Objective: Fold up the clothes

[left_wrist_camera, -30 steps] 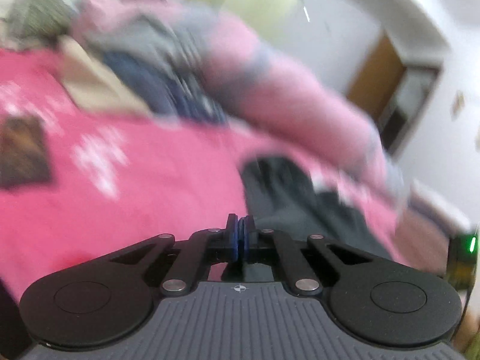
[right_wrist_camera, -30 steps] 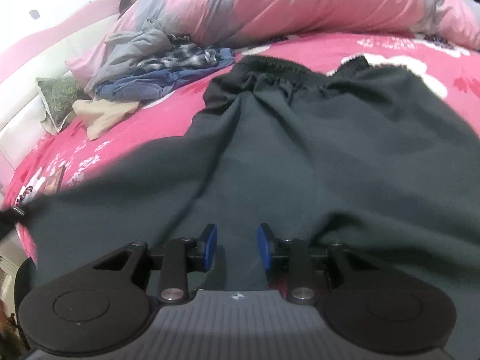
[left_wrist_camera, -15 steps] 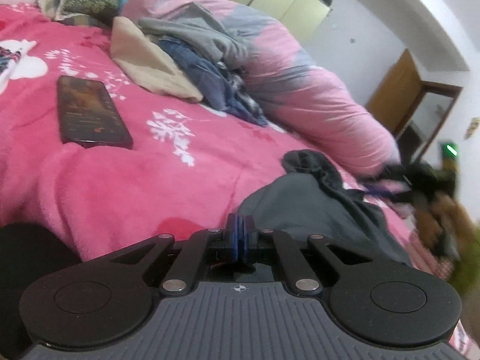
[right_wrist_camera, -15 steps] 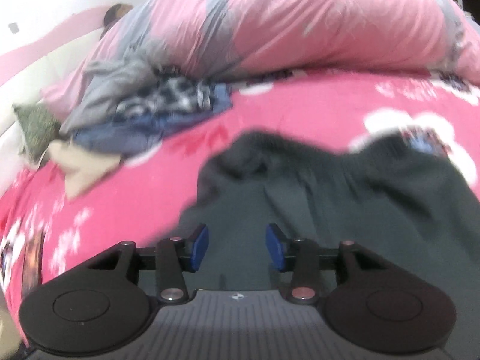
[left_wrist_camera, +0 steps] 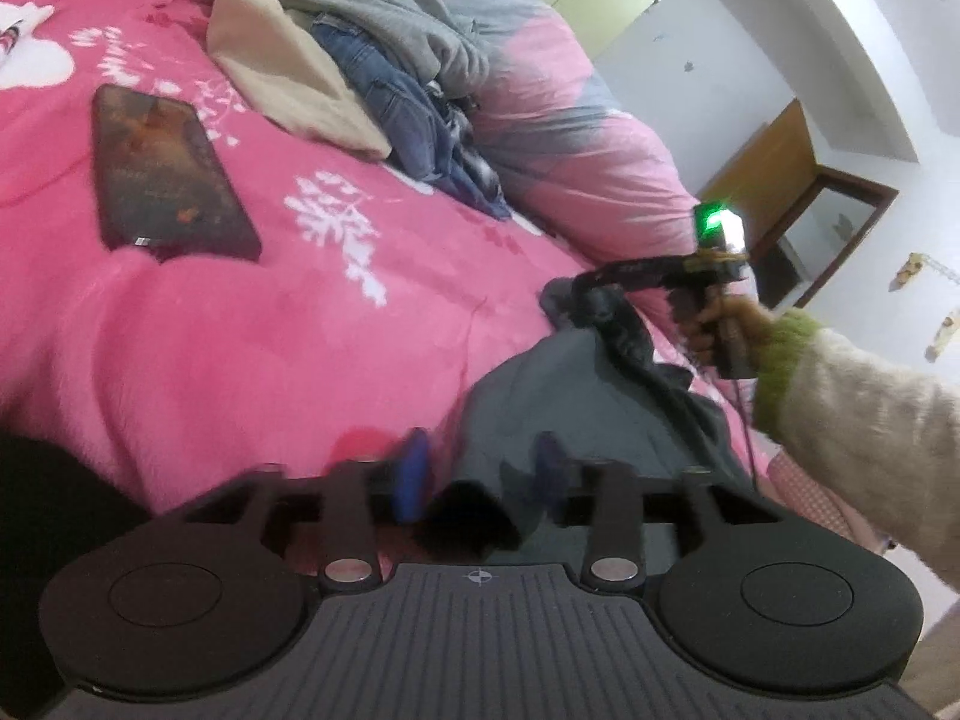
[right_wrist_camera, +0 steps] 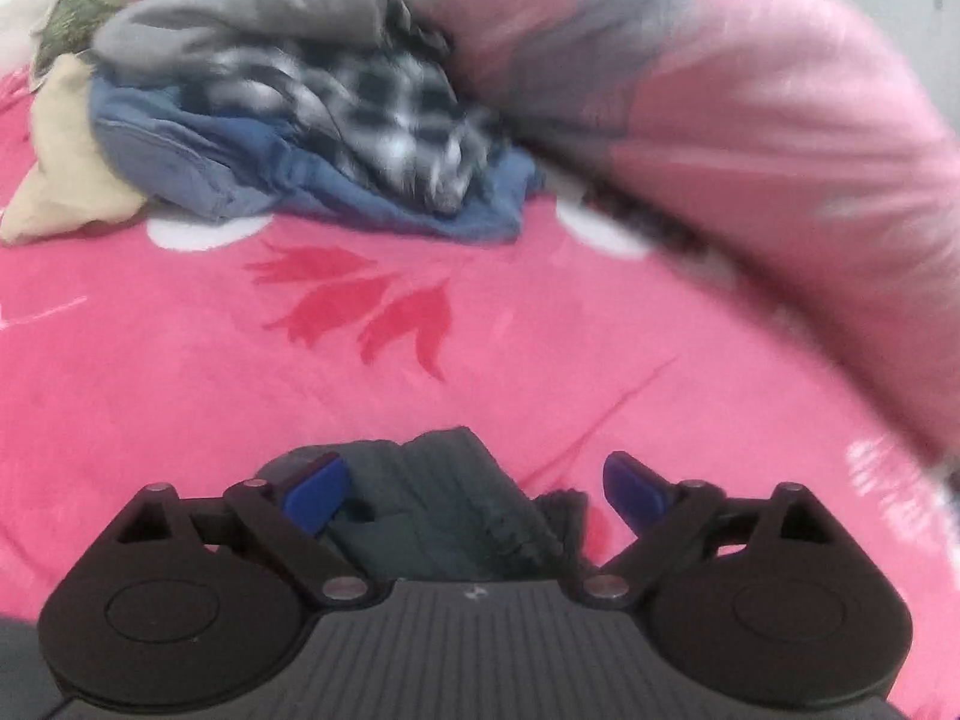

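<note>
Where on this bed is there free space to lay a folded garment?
The bare pink blanket between the phone, the clothes pile and the dark garment is free. It is crowded along the pink duvet, where the pile sits.

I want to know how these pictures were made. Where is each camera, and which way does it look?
Left wrist: sits on the left gripper, looks across the pink bed blanket at the dark grey garment; shows its open blue pads, the right gripper and a cream sleeve.
Right wrist: sits on the right gripper, looks down toward the heaped clothes pile; shows its wide-open pads.
Shared: blanket, garment, pile, pink and grey duvet.
</note>
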Available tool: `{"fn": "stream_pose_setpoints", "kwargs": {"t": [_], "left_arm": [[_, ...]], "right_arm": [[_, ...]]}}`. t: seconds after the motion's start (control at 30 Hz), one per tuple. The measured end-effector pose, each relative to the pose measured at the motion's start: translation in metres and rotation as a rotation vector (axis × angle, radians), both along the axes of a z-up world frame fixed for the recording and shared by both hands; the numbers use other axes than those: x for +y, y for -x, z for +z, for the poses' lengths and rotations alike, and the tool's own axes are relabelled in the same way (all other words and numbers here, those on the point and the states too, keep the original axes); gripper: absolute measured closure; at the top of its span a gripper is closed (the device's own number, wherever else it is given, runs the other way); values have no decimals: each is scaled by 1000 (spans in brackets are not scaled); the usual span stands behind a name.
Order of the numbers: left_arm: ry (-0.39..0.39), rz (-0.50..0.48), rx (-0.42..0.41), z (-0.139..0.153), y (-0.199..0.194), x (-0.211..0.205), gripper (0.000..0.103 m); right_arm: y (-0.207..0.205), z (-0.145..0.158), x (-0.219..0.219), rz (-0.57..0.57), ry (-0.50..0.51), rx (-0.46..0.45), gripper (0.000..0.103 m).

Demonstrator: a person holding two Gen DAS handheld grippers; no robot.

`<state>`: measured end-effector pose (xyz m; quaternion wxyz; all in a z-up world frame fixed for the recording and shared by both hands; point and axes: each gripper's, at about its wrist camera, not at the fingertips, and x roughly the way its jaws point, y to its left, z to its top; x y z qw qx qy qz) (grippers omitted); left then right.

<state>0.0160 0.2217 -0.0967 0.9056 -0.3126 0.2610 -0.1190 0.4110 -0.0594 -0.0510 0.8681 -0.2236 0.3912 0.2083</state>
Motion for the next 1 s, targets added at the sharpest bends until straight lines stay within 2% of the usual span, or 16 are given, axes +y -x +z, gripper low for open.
{"fn": "stream_pose_setpoints", "kwargs": {"t": [0.07,0.1,0.13,0.17,0.2,0.23,0.27,0.33,0.43,0.53,0.67,0.8,0.87,0.93,1.0], "left_arm": [[-13,5,10,1,-7,-2,57],[-30,5,11,1,-9,-4,58],[-55,3,8,2,-11,-7,59],[-81,1,5,3,-12,-11,62],[-107,-4,4,4,-13,-14,74],[-132,-13,6,4,-15,-18,82],[-151,-23,7,4,-14,-22,94],[-173,-47,1,5,-11,-28,101],[-189,-79,-19,9,-2,-35,102],[-199,-80,-27,11,4,-40,102],[-220,-47,-18,11,7,-40,102],[-214,-7,28,5,4,-32,102],[-210,-1,44,3,4,-30,99],[-219,1,48,5,4,-29,98],[-229,3,44,8,6,-30,90]], "right_arm": [[-15,-10,-7,-42,-37,76,9],[-22,-14,-10,-63,-56,114,15],[-26,-17,-14,-83,-79,153,32],[-27,-20,-16,-95,-95,182,43],[-24,-16,-18,-84,-121,171,66],[-21,-12,-20,-72,-147,161,83],[-18,-8,-22,-61,-175,149,87],[-8,9,-37,-43,-308,69,95],[4,29,-60,-22,-544,-29,95],[5,29,-65,-18,-609,-69,95],[-4,13,-48,5,-603,-57,95],[-19,-13,-23,18,-525,-37,93],[-27,-25,-14,-18,-466,-5,82],[-35,-36,-6,-53,-410,25,57],[-33,-29,-15,-85,-442,-6,50]]}}
